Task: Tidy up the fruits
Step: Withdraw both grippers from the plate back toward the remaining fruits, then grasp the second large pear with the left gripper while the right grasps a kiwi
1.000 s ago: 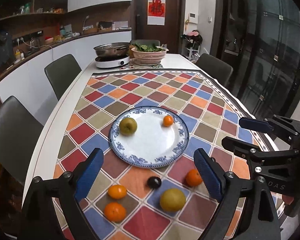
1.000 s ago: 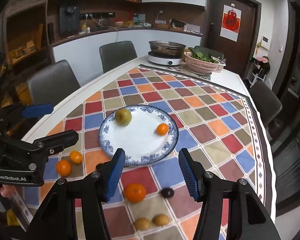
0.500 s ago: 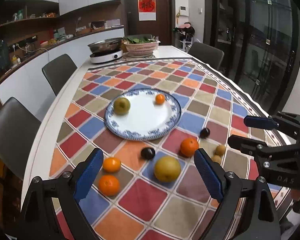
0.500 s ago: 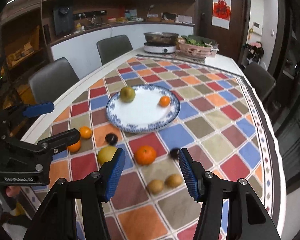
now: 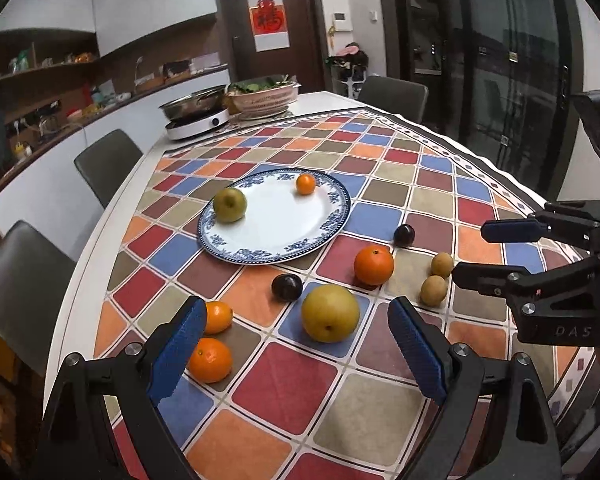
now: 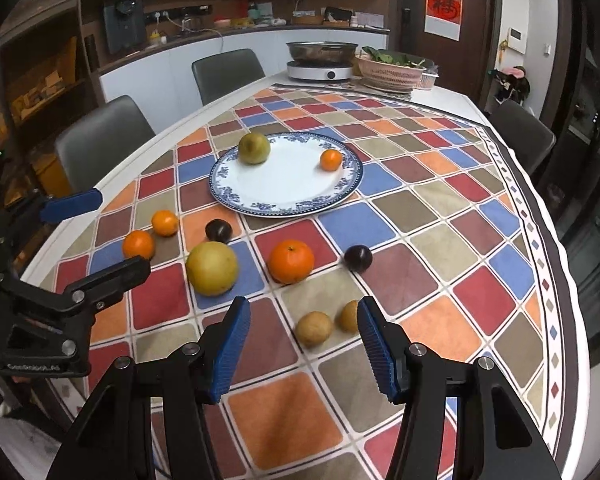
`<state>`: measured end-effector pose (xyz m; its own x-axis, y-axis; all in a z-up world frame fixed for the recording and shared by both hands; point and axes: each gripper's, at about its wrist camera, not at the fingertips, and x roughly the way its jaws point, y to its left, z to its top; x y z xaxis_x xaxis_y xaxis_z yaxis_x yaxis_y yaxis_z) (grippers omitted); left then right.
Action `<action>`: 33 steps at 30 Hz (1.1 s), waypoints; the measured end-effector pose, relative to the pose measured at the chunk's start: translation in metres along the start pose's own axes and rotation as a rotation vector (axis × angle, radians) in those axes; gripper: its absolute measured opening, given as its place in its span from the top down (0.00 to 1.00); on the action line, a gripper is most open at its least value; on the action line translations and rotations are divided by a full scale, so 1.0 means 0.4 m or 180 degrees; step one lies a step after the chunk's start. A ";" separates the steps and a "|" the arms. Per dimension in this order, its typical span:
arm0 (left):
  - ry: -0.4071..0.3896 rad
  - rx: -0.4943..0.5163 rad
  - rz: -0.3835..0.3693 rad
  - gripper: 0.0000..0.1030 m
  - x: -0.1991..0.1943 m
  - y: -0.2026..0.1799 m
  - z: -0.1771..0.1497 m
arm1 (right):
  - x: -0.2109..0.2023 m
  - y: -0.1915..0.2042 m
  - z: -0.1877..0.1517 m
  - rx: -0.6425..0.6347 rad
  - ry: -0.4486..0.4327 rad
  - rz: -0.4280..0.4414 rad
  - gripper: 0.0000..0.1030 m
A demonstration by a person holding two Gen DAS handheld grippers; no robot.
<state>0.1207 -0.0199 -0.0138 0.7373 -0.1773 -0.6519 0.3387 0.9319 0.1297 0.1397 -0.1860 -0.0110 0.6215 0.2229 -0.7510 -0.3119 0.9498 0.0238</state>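
The left gripper is standing with its jaws wide apart and nothing between the blue pads, and it is hovering over the near part of the checked tablecloth. Just beyond its pads a big yellow pear is lying, with a dark plum beside it and two small oranges close to the left pad. The right gripper is also holding nothing; its jaws are parted less widely, and two small brown fruits are sitting on the cloth just ahead of them, one partly hidden behind the right pad. Further out, a larger orange and a second dark plum are resting between the grippers and the plate. The blue-rimmed plate is lying in the middle of the cloth and is carrying a green pear at its left side and a little mandarin at its right side, well apart from each other. At the far end of the table a metal pan is sitting on a white cooker, with a basket of greens beside it.
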 end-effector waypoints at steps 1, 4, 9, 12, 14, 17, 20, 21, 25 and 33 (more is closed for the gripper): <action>-0.0005 0.0020 -0.0007 0.10 0.004 -0.002 0.000 | 0.002 -0.002 -0.003 0.0008 -0.0010 -0.0006 0.45; 0.0008 0.0059 -0.0043 0.10 0.020 -0.005 0.001 | 0.013 -0.009 -0.013 0.0080 -0.0003 0.0054 0.45; 0.0071 0.0097 -0.0091 0.10 0.054 -0.006 -0.001 | 0.040 -0.011 -0.029 0.0145 0.0049 0.0133 0.46; 0.0143 0.0086 -0.0149 0.10 0.079 -0.006 0.000 | 0.059 -0.013 -0.033 0.0176 0.0089 0.0145 0.46; 0.0196 0.0079 -0.0195 0.10 0.096 -0.006 0.000 | 0.071 -0.018 -0.035 0.0215 0.0120 0.0152 0.46; 0.0266 0.0063 -0.0262 0.10 0.119 -0.007 -0.001 | 0.087 -0.026 -0.039 0.0280 0.0164 0.0172 0.49; 0.0328 0.0049 -0.0322 0.13 0.139 -0.010 -0.002 | 0.103 -0.031 -0.042 0.0313 0.0217 0.0189 0.51; 0.0340 0.0047 -0.0333 0.13 0.144 -0.011 -0.003 | 0.109 -0.035 -0.044 0.0342 0.0236 0.0203 0.52; 0.0403 0.0040 -0.0395 0.18 0.165 -0.012 -0.004 | 0.128 -0.041 -0.049 0.0390 0.0304 0.0246 0.57; 0.0570 -0.0049 -0.0529 0.31 0.209 -0.013 -0.009 | 0.162 -0.045 -0.053 0.0430 0.0390 0.0316 0.62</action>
<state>0.1784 -0.0383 -0.0718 0.5564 -0.2708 -0.7856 0.4367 0.8996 -0.0008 0.1704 -0.1934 -0.0742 0.4977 0.2965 -0.8151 -0.2630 0.9471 0.1839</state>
